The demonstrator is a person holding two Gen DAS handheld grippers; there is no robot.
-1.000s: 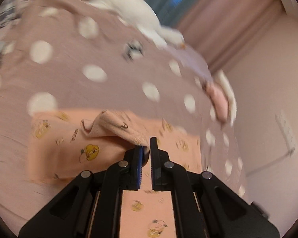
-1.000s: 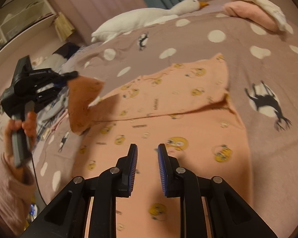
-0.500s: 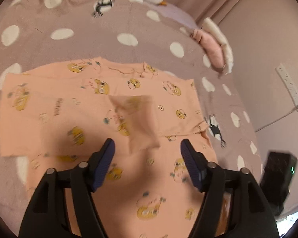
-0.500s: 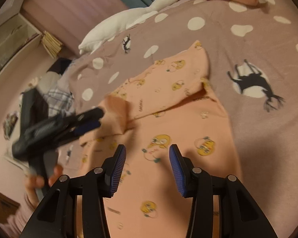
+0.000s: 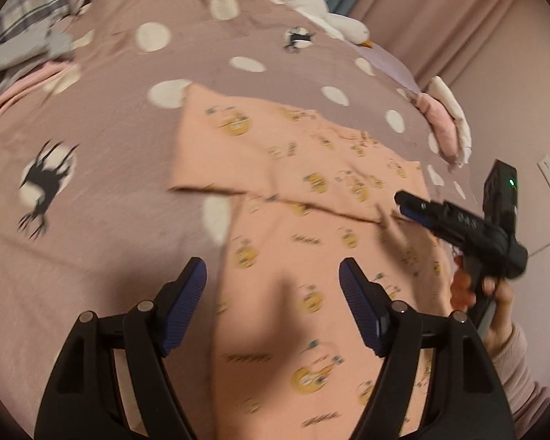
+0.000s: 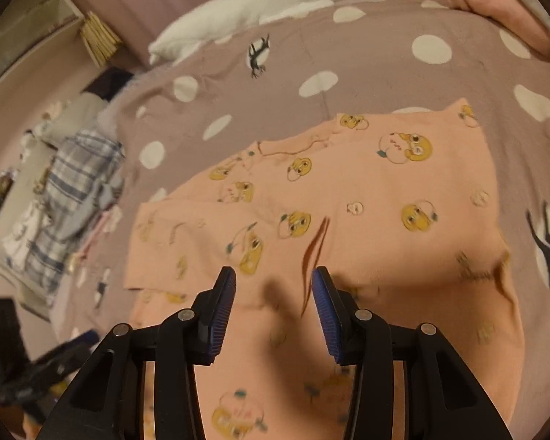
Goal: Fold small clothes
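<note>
A small peach-coloured cotton top printed with yellow cartoon faces (image 6: 348, 227) lies spread on the mauve bedspread with white dots and black cat figures (image 6: 311, 51), near the middle of the bed. Both sleeves appear to be laid inward across the chest, so the sleeve stage of the fold looks done and the hands sit between grasps.

The left gripper (image 5: 273, 304) hovers over the lower body of the garment, just above its left edge; its jaws are opening and stand wide, with nothing between them but the cloth lying flat beneath. The right gripper (image 6: 273, 293) hangs over the mid-body of the top, its jaws parted to a middling gap and gripping nothing. In the left wrist view it shows from the side, near the garment's right edge, carried by a hand in a pale pink sleeve (image 5: 509, 359).

The likely next move is a lengthwise fold: each gripper needs to come down on a hem corner, pinch both layers, and carry the hem up toward the neckline. The hem itself lies below both views, so its exact place cannot be told.
</note>
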